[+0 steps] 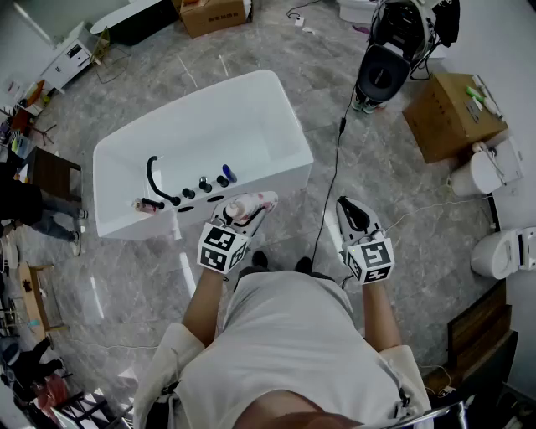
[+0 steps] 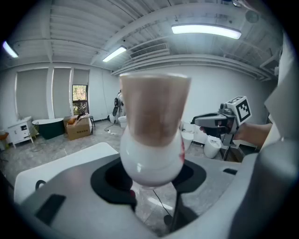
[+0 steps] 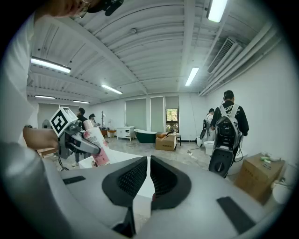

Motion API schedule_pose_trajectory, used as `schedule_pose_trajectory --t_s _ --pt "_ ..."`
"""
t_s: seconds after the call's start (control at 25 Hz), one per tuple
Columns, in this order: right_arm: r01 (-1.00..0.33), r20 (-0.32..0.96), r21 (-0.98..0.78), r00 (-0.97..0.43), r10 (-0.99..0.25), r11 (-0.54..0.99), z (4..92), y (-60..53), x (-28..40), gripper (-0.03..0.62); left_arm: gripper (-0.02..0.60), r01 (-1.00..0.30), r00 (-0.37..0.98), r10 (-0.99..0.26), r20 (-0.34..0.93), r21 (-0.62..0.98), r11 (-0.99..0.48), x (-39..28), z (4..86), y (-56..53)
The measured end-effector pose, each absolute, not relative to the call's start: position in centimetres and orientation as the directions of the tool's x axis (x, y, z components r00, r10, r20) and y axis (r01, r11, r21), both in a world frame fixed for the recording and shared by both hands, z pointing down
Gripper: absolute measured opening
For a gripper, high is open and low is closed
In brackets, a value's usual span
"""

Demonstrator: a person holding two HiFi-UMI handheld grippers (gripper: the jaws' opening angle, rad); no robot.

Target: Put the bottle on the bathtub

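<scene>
Bottle: white with pink print, held in the left gripper. In the head view it sits just outside the bathtub's near edge, toward the near right corner. It is not resting on the rim.
Bottle up close: in the left gripper view it fills the middle of the frame, blurred, with a rounded white lower part and a tan upper part.
Left gripper: its jaws are clamped on the bottle from both sides.
Right gripper: it is over the floor, well apart from the bathtub's right corner. In the right gripper view its ribbed jaws are pressed together with nothing between them.
Bathtub: a white rectangular tub standing on grey marbled floor.
Near rim of bathtub: it carries a curved black faucet near the left corner, a row of dark knobs along the edge, and a small pink item at the near left corner.
Cardboard box: it is on the floor at the right, closed, with a few small green and white items lying on its top.
Second cardboard box: it is at the far edge of the floor, closed.
Cable: black, running across the floor between the bathtub and the right gripper.
</scene>
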State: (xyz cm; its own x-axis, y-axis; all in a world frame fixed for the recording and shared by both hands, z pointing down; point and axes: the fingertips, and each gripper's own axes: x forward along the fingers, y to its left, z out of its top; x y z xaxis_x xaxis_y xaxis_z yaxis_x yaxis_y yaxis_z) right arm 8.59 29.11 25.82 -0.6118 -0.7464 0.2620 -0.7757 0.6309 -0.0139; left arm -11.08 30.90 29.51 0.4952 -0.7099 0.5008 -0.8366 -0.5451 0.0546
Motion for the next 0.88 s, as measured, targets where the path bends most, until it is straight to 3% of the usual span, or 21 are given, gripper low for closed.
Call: schedule_pose_trajectory --t_s 0.88 --pt "-0.75 0.227 -0.074 -0.654 -0.721 0.657 27.0 29.8 13.5 0.044 0.221 -0.877 0.437 -0.754 0.491 0.045 -0.479 -6.7 30.0 32.8"
